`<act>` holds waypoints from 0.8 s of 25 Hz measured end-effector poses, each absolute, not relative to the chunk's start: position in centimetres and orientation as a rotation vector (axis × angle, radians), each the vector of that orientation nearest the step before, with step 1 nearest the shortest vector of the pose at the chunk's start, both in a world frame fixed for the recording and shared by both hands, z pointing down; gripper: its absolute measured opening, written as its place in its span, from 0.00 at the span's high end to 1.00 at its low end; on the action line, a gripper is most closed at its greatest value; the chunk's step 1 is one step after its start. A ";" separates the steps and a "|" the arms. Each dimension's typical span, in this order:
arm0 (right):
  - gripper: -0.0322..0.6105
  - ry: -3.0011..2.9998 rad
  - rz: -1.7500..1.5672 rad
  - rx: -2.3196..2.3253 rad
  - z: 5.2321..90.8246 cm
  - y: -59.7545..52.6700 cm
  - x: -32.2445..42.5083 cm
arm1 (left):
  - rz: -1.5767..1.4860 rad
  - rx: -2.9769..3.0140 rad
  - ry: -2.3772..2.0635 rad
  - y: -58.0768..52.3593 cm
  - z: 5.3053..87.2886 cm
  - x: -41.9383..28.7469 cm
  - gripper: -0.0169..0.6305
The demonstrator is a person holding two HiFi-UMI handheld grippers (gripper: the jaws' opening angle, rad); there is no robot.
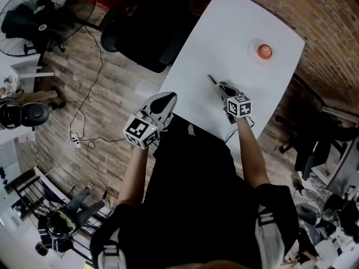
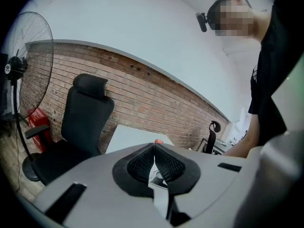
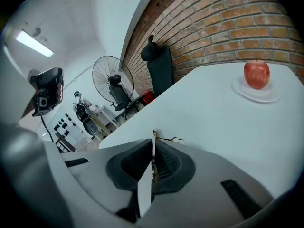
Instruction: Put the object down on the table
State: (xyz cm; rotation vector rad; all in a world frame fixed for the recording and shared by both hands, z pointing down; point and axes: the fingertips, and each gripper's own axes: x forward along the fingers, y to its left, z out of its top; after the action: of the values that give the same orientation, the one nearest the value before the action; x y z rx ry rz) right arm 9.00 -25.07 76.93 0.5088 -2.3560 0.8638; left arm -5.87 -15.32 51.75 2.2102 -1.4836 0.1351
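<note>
Our right claw (image 1: 219, 90) is shut tight on a thin metal thing (image 1: 211, 80). It is over the near side of the table (image 1: 235, 21), ready to lay it down. Our left claw (image 1: 163, 102) is closed on nothing and is off the near left edge, out of the way.

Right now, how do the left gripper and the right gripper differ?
The right gripper has its fingers shut on a thin object; the left gripper has its fingers shut on nothing. The right gripper is over the white table; the left gripper is at that table's near edge, mostly off it. Both have their fingers together.
</note>
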 end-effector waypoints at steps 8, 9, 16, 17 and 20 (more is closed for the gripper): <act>0.93 -2.317 1.109 0.548 78.0 -26.0 9.3 | 0.117 2.217 -1.487 -16.3 51.5 -5.4 0.94; 0.93 -2.306 1.156 0.564 77.9 -26.2 9.3 | 0.118 2.218 -1.485 -16.4 51.5 -5.5 0.94; 0.93 -2.282 1.330 0.577 78.2 -26.0 9.1 | 0.131 2.220 -1.486 -16.2 51.3 -5.8 0.94; 0.92 -2.275 1.349 0.579 78.4 -26.0 9.1 | 0.131 2.219 -1.486 -16.3 51.4 -5.7 0.94; 0.90 -2.270 1.390 0.583 78.6 -26.0 9.3 | 0.129 2.221 -1.482 -16.3 51.4 -5.5 0.94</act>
State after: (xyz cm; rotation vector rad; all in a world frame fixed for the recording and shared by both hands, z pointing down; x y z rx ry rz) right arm 9.27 -25.96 78.64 0.5825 -2.2700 1.3898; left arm -5.53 -16.35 51.42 2.2205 -1.4816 0.1286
